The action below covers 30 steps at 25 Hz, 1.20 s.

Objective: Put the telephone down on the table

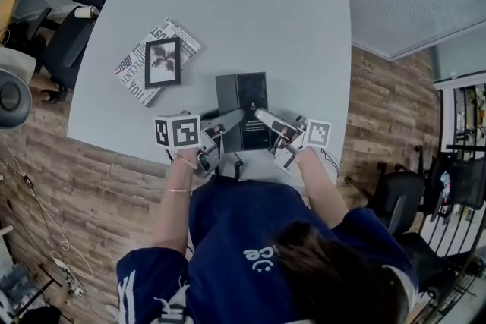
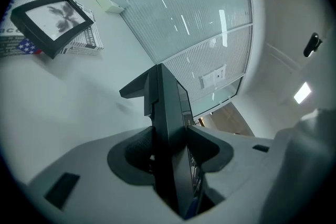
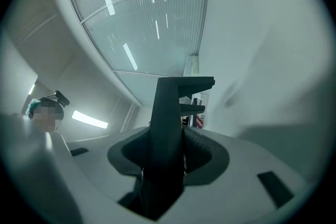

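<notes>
1. While the person is working at the near edge of the pale grey rounded table (image 1: 288, 26), both hand-held grippers are clamping a flat black rectangular plastic telephone (image 1: 243, 106) from opposite sides.
2. The left gripper (image 1: 225, 122) is pinching the telephone's left edge between its dark pads.
3. The right gripper (image 1: 267, 120) is pinching the right edge in the same way.
4. The telephone is sitting over the table's near edge; contact with the surface cannot be determined.
5. A black-framed picture (image 1: 162, 62) is lying on a printed magazine (image 1: 130, 70), well apart to the left.
</notes>
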Each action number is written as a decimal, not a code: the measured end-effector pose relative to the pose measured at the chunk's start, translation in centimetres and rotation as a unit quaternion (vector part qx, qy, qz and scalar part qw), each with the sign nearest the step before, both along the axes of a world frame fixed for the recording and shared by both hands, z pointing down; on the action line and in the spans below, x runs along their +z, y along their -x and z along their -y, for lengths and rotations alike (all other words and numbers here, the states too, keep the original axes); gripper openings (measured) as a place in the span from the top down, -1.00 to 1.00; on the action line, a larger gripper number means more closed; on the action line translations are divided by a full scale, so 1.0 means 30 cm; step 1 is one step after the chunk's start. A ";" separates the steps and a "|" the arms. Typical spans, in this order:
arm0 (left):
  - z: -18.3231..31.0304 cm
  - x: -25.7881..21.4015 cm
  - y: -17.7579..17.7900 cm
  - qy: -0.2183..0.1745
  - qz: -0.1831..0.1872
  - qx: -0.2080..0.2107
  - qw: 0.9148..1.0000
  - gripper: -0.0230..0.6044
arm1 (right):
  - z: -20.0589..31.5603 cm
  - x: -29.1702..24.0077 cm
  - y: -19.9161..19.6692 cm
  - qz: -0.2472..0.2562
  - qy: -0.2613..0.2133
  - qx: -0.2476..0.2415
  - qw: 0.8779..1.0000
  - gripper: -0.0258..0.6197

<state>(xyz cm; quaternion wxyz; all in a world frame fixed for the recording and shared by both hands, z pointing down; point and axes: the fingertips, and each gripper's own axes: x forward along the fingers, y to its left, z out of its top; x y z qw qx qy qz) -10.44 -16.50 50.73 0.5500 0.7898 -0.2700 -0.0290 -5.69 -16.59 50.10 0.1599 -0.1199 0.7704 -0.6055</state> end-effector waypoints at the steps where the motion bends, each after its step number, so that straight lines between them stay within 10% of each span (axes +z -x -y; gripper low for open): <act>1: 0.010 0.008 0.007 0.001 -0.001 0.005 1.000 0.29 | 0.009 0.007 0.007 -0.003 0.001 0.006 1.000 0.37; 30: 0.340 0.152 0.009 0.030 0.003 0.006 1.000 0.29 | 0.346 0.152 0.004 -0.031 0.021 0.052 0.998 0.39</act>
